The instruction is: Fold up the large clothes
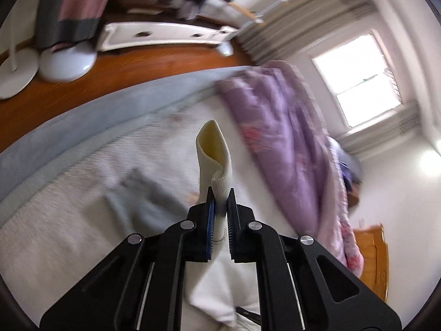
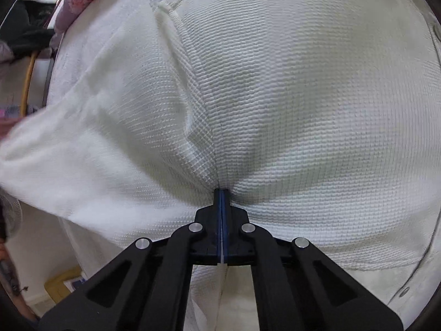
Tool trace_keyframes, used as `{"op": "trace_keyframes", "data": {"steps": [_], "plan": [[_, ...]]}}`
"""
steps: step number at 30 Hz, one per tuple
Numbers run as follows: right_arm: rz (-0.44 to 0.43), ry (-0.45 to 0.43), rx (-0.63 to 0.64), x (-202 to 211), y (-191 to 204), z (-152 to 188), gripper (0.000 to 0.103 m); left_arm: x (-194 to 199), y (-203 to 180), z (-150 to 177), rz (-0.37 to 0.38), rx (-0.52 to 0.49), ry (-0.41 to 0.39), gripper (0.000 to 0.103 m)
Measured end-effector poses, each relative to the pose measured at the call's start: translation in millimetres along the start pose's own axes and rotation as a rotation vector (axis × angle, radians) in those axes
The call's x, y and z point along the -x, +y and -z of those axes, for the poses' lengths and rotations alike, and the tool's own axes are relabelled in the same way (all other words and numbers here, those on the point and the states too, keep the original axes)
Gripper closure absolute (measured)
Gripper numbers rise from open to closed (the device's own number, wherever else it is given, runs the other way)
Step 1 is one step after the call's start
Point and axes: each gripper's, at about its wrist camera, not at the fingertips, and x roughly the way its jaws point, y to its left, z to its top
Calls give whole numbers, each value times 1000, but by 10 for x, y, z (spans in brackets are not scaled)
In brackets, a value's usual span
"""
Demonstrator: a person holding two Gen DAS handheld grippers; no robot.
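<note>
Both tongs are clamped on the white garment [image 2: 275,96] — left gripper [image 1: 220,193] pinching a cuff-like end, right gripper [image 2: 221,191] nipping the cloth spread beyond its tips.

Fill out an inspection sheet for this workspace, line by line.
Surface: bed with a pale cover, blue-grey edge.
Job's things: white waffle-knit garment, spread wide in the right wrist view; a cream cuff sticks up from the left grip.
Clutter: purple quilt heaped on the bed.
Grippers: left gripper shut on the cuff; right gripper pinching a fold of the garment.
Cables: nothing seen for certain.
Surroundings: wooden floor, white fan bases, bright window.
</note>
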Motion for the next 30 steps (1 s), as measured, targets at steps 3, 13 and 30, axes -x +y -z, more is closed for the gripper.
{"op": "trace_keyframes", "data": {"steps": [3, 13, 30], "plan": [[-99, -15, 30, 172, -27, -30, 102, 6, -521, 216, 70, -52, 1, 95], [-171, -182, -16, 1417, -1440, 277, 102, -587, -2412, 1578, 232, -243, 148, 95], [70, -421, -303, 3181, -4657, 777, 102, -2461, -3512, 4471, 198, -172, 543, 95]]}}
